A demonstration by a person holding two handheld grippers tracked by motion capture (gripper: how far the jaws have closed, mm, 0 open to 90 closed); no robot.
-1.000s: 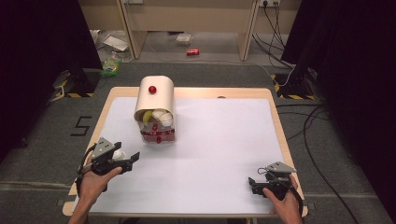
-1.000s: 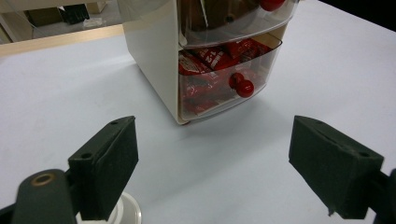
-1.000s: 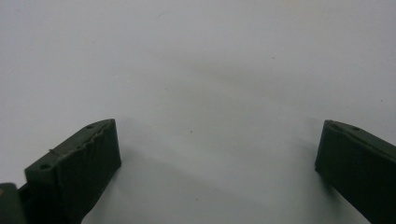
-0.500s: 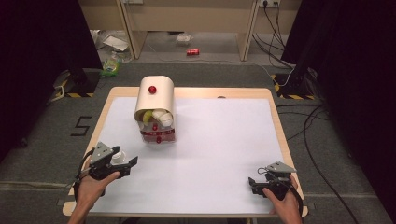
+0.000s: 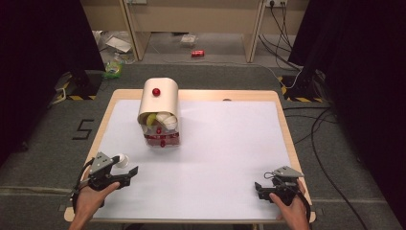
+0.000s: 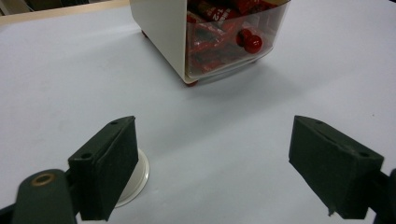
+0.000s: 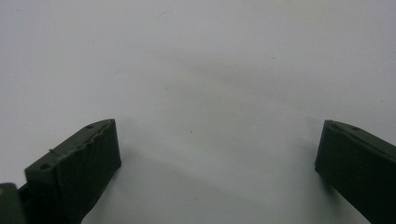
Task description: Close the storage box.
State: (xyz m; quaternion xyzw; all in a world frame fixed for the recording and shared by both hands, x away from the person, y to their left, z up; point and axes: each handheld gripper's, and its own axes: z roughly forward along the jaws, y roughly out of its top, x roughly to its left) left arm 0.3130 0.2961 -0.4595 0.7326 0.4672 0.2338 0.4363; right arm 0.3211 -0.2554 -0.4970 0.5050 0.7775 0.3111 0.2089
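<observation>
A cream container (image 5: 158, 100) with a rounded lid and a red knob (image 5: 156, 91) stands on the white table top (image 5: 225, 143), left of centre toward the back. Its clear drawer (image 6: 233, 37) holds red packets and carries a red knob (image 6: 250, 41); yellow and white items show above the drawer. My left gripper (image 5: 125, 166) sits near the front left edge, open, nothing between its jaws. A small white round object (image 6: 137, 175) lies on the table, partly behind the jaw at the left of that view. My right gripper (image 5: 259, 186) rests open at the front right over bare table.
The table's wooden rim (image 5: 282, 110) frames the white sheet. On the floor behind lie a red can (image 5: 197, 53), a green item (image 5: 113, 68) and cables (image 5: 321, 124). Dark curtains stand at both sides.
My left gripper has moved a little toward the near edge and lower, leaving the white round object beside its jaw. The right gripper has stayed put.
</observation>
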